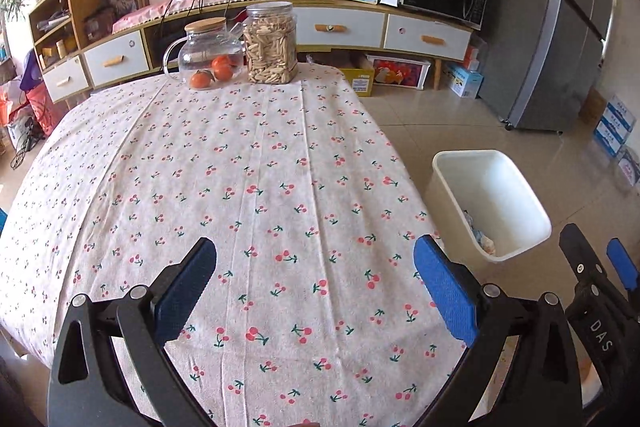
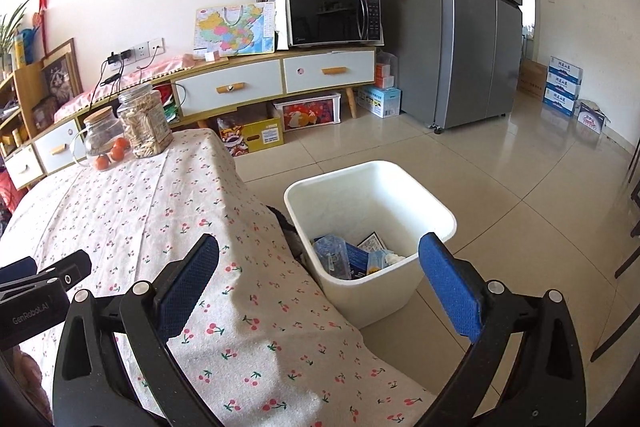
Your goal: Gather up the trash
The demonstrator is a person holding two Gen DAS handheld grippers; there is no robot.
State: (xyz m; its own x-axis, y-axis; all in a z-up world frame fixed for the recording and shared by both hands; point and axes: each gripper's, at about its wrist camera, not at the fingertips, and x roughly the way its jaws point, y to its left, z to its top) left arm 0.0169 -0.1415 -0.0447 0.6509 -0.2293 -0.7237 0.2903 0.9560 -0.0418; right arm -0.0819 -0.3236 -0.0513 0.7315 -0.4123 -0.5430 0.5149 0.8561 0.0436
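A white trash bin (image 2: 372, 195) stands on the tiled floor right beside the table; inside it lie wrappers and clear plastic scraps (image 2: 352, 257). In the left wrist view the same bin (image 1: 492, 203) sits off the table's right edge. My left gripper (image 1: 316, 259) hovers over the cherry-print tablecloth (image 1: 256, 187), jaws wide open, nothing between the blue pads. My right gripper (image 2: 320, 255) hangs over the table's corner and the bin, also open and empty. Its fingers (image 1: 580, 259) show at the right in the left wrist view.
At the table's far end stand a glass pitcher (image 1: 208, 47), a jar of snacks (image 1: 271, 43) and oranges (image 1: 222, 67). Behind are a low sideboard (image 2: 280, 75) with a microwave (image 2: 334, 19), boxes on the floor, and a grey fridge (image 2: 460, 15).
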